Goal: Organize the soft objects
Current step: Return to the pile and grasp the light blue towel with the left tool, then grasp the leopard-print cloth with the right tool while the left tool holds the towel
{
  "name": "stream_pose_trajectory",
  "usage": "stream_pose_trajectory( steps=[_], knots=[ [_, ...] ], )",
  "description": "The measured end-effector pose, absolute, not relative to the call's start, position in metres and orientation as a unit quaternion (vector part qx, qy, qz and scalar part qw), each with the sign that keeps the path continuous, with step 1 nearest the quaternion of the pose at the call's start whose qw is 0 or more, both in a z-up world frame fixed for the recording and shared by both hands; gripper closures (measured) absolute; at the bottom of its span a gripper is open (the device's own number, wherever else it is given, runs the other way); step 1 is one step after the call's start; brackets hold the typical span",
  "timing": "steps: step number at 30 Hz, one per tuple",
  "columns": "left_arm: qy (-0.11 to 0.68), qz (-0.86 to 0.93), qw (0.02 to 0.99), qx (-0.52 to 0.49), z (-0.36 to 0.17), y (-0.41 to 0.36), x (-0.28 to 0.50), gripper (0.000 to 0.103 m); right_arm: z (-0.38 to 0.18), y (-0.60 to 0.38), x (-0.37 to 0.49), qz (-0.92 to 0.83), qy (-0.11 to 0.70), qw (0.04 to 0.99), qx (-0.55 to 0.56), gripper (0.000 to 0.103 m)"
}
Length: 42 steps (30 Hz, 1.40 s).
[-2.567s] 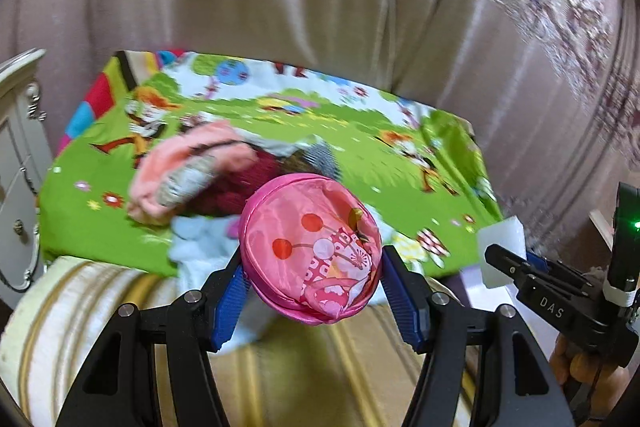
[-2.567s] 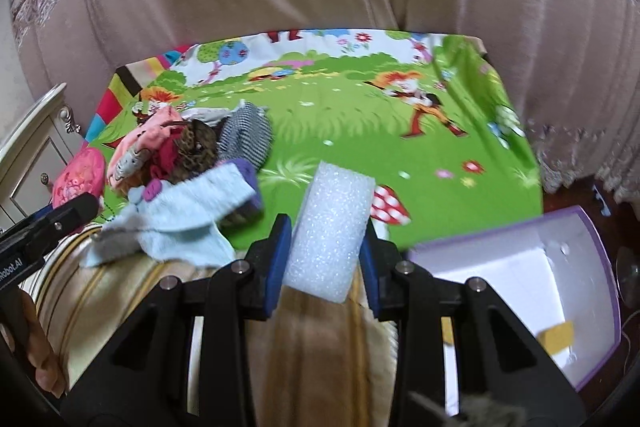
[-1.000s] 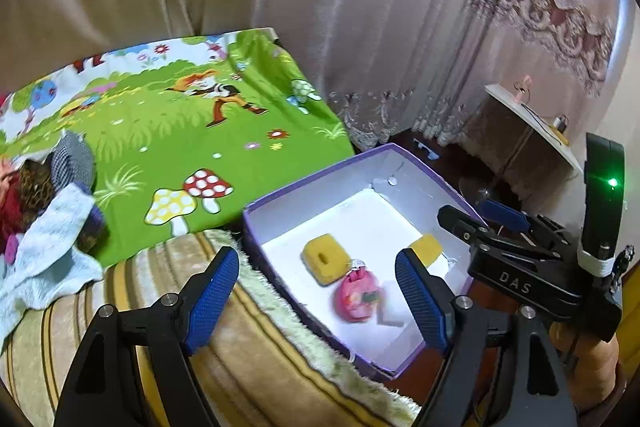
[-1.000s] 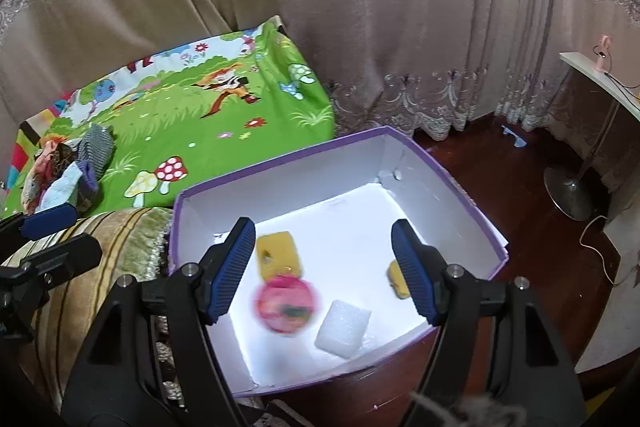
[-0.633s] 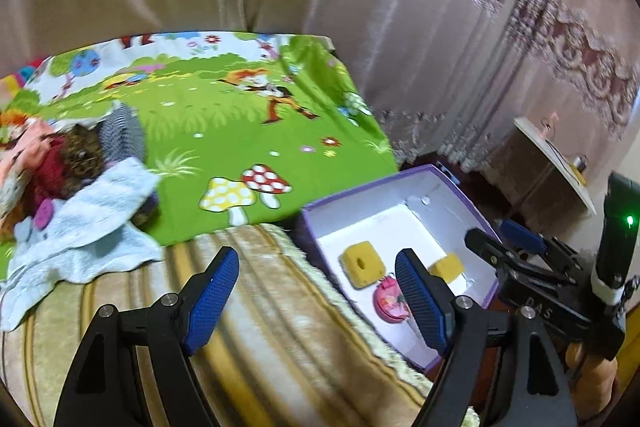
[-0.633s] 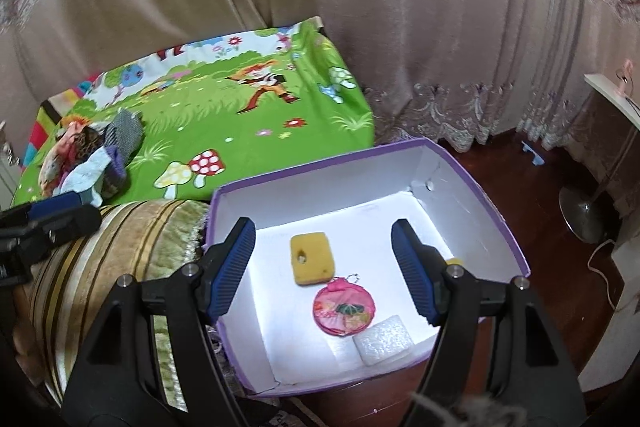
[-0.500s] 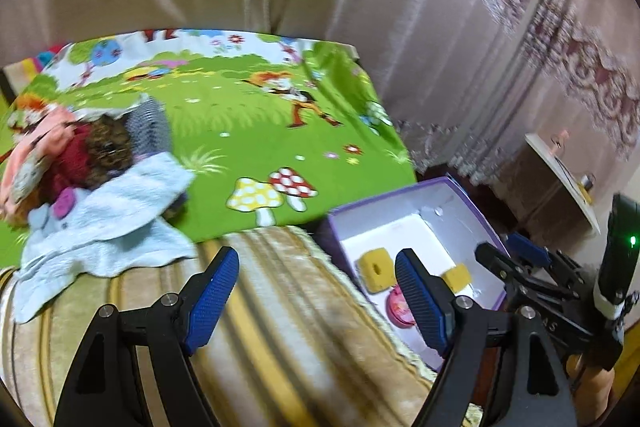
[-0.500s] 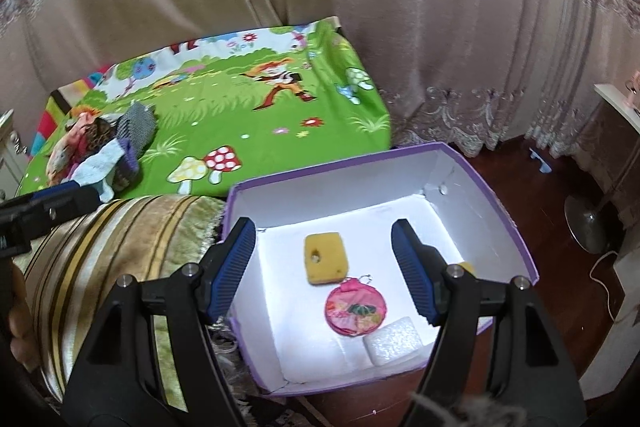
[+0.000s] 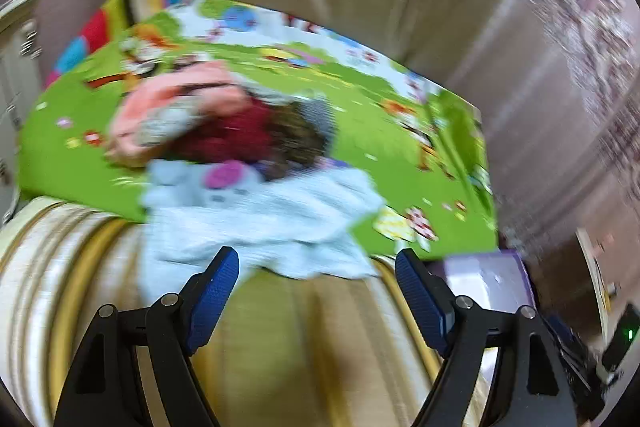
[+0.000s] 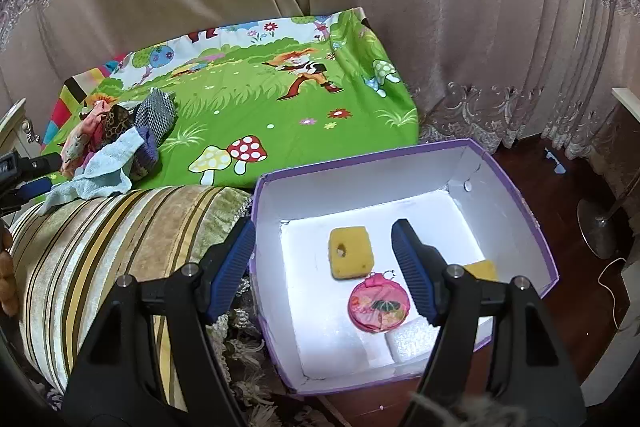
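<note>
A purple box with a white inside stands on the floor by the bed. In it lie a yellow sponge, a round pink pouch, a white foam block and a second yellow sponge. My right gripper hangs open and empty above the box. A pile of soft clothes lies on the green cartoon sheet: a light blue towel, a pink garment and a dark red piece. My left gripper is open and empty, just short of the towel's near edge; this view is blurred.
A striped gold and cream bolster runs along the bed's near edge. Curtains hang behind the bed. A white cabinet stands at the left. A lamp base and cable lie on the wooden floor right of the box.
My left gripper has swung left from the box to the clothes pile, staying open. The right gripper has hardly moved; the pink pouch has come to rest in the box.
</note>
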<state>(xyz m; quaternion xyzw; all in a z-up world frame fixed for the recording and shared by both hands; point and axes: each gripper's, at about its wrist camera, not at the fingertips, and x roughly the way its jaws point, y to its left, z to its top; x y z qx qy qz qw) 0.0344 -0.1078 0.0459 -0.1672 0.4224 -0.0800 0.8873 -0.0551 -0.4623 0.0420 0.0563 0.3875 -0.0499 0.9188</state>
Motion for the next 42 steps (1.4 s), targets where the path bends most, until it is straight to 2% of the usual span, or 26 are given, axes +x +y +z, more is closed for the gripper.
stream_pose_trajectory(
  steps=[8, 22, 28, 31, 33, 42],
  knots=[
    [0.480, 0.007, 0.850, -0.215, 0.016, -0.055, 0.059, 0.021, 0.038, -0.446, -0.043, -0.030, 0.396, 0.917, 0.049, 0.029],
    [0.530, -0.036, 0.830, -0.169, -0.006, -0.109, 0.100, 0.020, 0.037, -0.412, -0.025, 0.013, 0.401, 0.915, 0.029, 0.028],
    [0.533, -0.027, 0.822, -0.197, -0.013, -0.106, 0.109, 0.042, 0.038, -0.401, -0.019, 0.029, 0.401, 0.915, 0.025, 0.028],
    [0.528, -0.024, 0.823, -0.208, -0.015, -0.100, 0.112, 0.061, 0.038, -0.394, -0.016, 0.039, 0.403, 0.914, 0.019, 0.028],
    [0.528, -0.025, 0.821, -0.217, -0.017, -0.096, 0.110, 0.080, 0.039, -0.388, -0.013, 0.046, 0.403, 0.914, 0.012, 0.028],
    [0.507, -0.052, 0.827, -0.236, -0.009, -0.080, 0.091, 0.085, 0.051, -0.360, 0.004, 0.084, 0.396, 0.914, 0.007, 0.028]
  ],
)
